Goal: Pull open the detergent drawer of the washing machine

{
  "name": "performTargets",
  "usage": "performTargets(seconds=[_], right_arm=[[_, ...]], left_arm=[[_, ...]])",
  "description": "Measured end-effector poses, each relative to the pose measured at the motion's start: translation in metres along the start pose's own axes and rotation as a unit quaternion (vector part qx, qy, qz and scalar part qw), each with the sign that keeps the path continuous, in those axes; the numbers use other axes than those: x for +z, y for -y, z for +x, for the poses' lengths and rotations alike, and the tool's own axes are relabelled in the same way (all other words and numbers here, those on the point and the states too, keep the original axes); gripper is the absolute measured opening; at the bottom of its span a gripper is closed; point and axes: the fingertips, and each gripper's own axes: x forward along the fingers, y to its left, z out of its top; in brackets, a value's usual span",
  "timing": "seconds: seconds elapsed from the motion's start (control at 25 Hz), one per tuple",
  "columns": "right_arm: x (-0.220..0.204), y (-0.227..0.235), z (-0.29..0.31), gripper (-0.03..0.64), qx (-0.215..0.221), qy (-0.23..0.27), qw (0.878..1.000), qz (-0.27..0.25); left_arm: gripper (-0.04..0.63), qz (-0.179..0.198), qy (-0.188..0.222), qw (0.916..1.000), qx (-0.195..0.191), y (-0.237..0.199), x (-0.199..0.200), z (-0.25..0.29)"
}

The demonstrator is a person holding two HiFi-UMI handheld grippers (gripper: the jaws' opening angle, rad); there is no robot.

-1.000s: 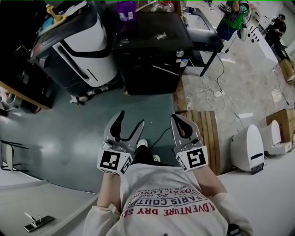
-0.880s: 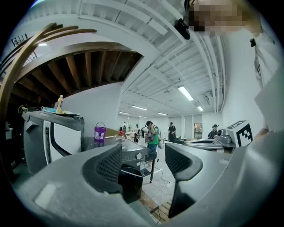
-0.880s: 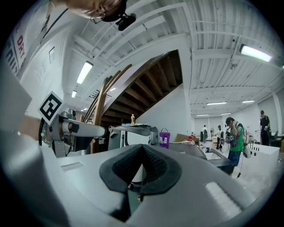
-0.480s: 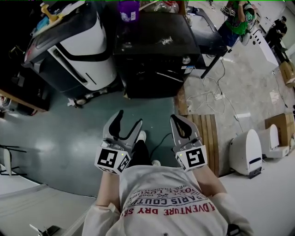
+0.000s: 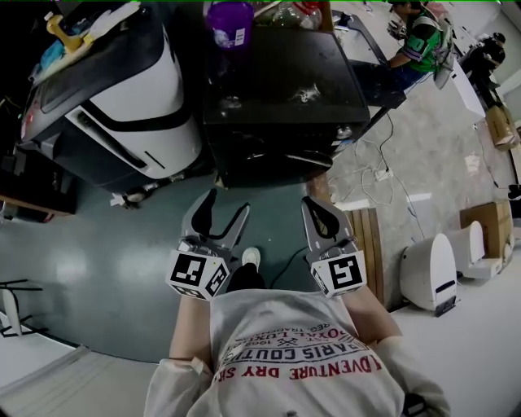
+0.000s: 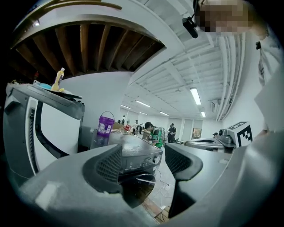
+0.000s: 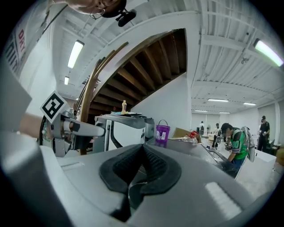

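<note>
Approach step: left gripper (image 5: 228, 205) jaws apart, empty; right gripper (image 5: 316, 208) jaws together, empty; both short of black washer (image 5: 285, 89) ahead, its drawer not made out; next move likely calls for reaching its front panel.

Left gripper (image 5: 229, 204) and right gripper (image 5: 313, 204) making two, black washing machine (image 5: 281, 69) and white machine (image 5: 155, 91) making two, one purple bucket (image 5: 229, 19) at twelve.

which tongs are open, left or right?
The left tongs: their jaws stand wide apart with nothing between them. The right tongs have their jaws pressed together, holding nothing.
</note>
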Motion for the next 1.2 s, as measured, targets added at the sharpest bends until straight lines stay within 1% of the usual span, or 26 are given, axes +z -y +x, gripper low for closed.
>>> performTargets(seconds=[0.16, 0.24, 0.36, 0.48, 0.56, 0.8, 0.84, 0.88, 1.0, 1.2], right_arm=[[-0.006, 0.012, 0.044, 0.002, -0.016, -0.014, 1.000, 0.012], [-0.007, 0.016, 0.062, 0.002, -0.018, -0.015, 1.000, 0.014], [-0.014, 0.025, 0.086, 0.002, -0.016, -0.021, 1.000, 0.014], [-0.028, 0.034, 0.105, 0.002, -0.007, -0.027, 0.999, 0.023], [-0.040, 0.041, 0.117, 0.002, -0.001, -0.029, 0.999, 0.031], [-0.082, 0.058, 0.157, 0.002, 0.032, -0.038, 0.997, 0.051], [-0.090, 0.060, 0.163, 0.002, 0.038, -0.038, 0.997, 0.056], [-0.100, 0.064, 0.168, 0.002, 0.044, -0.040, 0.997, 0.055], [-0.127, 0.071, 0.183, 0.002, 0.065, -0.038, 0.996, 0.043], [-0.151, 0.073, 0.212, 0.002, 0.090, -0.024, 0.995, 0.040]], left_arm=[[0.301, -0.023, -0.018, 0.9995, -0.014, -0.036, -0.009, 0.030], [0.301, -0.042, -0.025, 0.9986, -0.021, -0.048, -0.015, 0.043], [0.301, -0.078, -0.030, 0.9961, -0.028, -0.061, -0.028, 0.064], [0.300, -0.102, -0.035, 0.9938, -0.029, -0.068, -0.046, 0.081], [0.300, -0.124, -0.038, 0.9911, -0.030, -0.072, -0.059, 0.095], [0.299, -0.197, -0.035, 0.9797, -0.018, -0.101, -0.101, 0.135], [0.285, -0.213, -0.028, 0.9765, -0.016, -0.106, -0.107, 0.142], [0.240, -0.232, -0.018, 0.9725, -0.015, -0.110, -0.113, 0.147], [0.245, -0.282, 0.005, 0.9595, -0.011, -0.119, -0.132, 0.163], [0.253, -0.317, 0.015, 0.9485, 0.001, -0.139, -0.169, 0.190]])
